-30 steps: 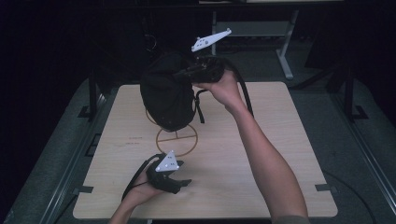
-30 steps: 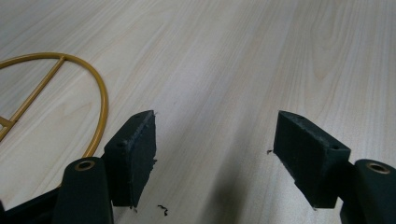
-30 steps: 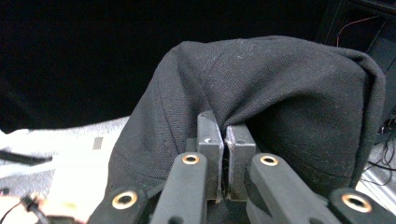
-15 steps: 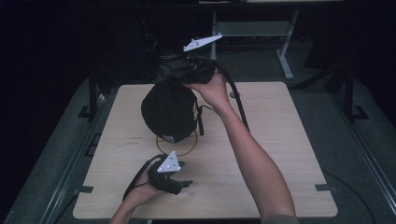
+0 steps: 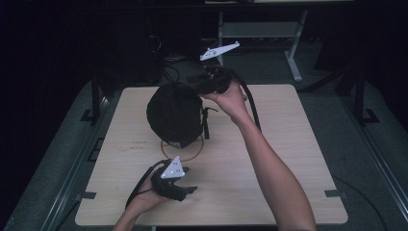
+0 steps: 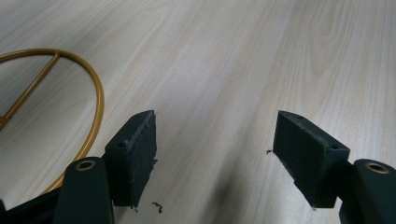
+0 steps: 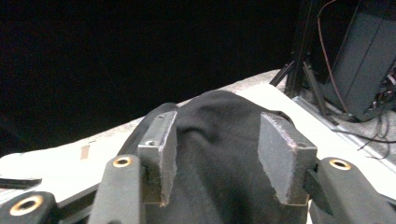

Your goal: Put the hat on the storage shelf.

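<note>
A black cap (image 5: 174, 114) sits over a gold wire stand, whose round base ring (image 5: 185, 153) shows below it on the wooden table (image 5: 288, 144). My right gripper (image 5: 195, 85) is raised at the cap's far right side. In the right gripper view its jaws (image 7: 215, 154) stand apart, with the cap's black cloth (image 7: 215, 116) just beyond and between them. My left gripper (image 5: 190, 191) rests low near the table's front edge. It is open (image 6: 215, 158) over bare wood, and the gold ring (image 6: 95, 93) curves past on its left.
A thin strap (image 5: 206, 122) hangs from the cap's right side. Dark floor and black frame rails (image 5: 96, 101) surround the table. A white desk leg (image 5: 293, 53) and cables stand behind it.
The cap has come down from a raised, tilted hold and now sits lower over the stand. The right hand has dropped slightly. The left gripper has stayed put.
</note>
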`<state>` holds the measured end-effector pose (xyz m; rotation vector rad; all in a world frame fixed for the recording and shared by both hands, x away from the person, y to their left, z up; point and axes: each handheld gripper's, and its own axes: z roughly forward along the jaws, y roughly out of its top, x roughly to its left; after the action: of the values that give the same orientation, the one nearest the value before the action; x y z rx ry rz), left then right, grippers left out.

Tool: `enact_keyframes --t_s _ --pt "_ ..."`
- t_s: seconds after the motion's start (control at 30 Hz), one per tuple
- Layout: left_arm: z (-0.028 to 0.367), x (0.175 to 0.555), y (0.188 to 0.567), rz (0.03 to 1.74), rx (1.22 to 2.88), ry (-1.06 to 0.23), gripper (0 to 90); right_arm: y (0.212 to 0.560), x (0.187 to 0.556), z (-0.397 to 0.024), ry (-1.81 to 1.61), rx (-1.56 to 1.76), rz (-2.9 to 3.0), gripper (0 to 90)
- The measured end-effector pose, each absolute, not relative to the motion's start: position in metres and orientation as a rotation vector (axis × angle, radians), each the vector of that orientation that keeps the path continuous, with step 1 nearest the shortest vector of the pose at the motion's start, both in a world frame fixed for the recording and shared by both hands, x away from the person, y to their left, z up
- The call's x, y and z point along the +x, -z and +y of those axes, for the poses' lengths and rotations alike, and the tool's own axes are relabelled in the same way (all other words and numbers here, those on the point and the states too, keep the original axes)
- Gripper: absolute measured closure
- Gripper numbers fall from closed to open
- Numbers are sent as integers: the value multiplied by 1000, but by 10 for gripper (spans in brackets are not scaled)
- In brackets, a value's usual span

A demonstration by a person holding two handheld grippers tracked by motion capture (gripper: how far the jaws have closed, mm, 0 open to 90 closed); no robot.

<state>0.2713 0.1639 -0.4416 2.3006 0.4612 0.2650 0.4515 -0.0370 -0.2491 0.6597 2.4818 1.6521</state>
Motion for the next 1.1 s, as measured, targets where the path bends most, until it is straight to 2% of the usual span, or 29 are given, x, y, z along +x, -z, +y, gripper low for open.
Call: enact_keyframes --t_s 0.7,1.1 --pt "165 271 445 460 2298 -263 275 261 429 -81 -1619 688 2500 334" --pt "170 272 445 488 2283 -265 267 274 420 -104 -1611 730 2497 300"
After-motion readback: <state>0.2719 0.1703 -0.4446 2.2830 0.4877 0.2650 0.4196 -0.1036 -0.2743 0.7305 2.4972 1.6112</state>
